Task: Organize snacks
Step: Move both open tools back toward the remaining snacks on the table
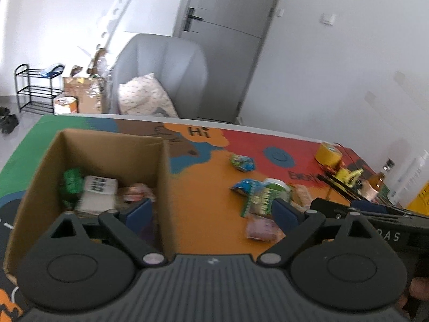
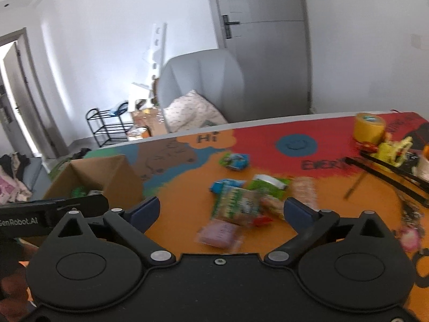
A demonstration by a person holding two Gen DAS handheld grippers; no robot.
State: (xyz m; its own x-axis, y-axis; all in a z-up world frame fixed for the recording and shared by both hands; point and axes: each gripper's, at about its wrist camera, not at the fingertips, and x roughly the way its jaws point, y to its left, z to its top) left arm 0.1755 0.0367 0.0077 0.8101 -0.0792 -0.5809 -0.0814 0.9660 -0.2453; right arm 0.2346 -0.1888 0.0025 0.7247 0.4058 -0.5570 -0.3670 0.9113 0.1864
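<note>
An open cardboard box (image 1: 166, 177) stands on the colourful table mat, with a green packet (image 1: 71, 185), a white packet (image 1: 97, 193) and a pinkish one inside. My left gripper (image 1: 211, 212) hangs open above the box's right wall, nothing between its fingers. A loose pile of snack packets (image 2: 241, 201) lies on the orange part of the mat, with a pink packet (image 2: 218, 233) nearest. My right gripper (image 2: 222, 209) is open just above that pile. One more blue-green packet (image 2: 234, 160) lies apart, farther back. The box (image 2: 107, 174) shows at the left in the right wrist view.
A yellow tape roll (image 2: 368, 127), a yellow clip (image 2: 394, 149), black sticks (image 2: 386, 173) and bottles (image 1: 380, 177) crowd the table's right end. A grey armchair (image 1: 163, 72) with a cushion stands behind the table. A black rack (image 1: 34, 91) and cardboard boxes are on the floor at the left.
</note>
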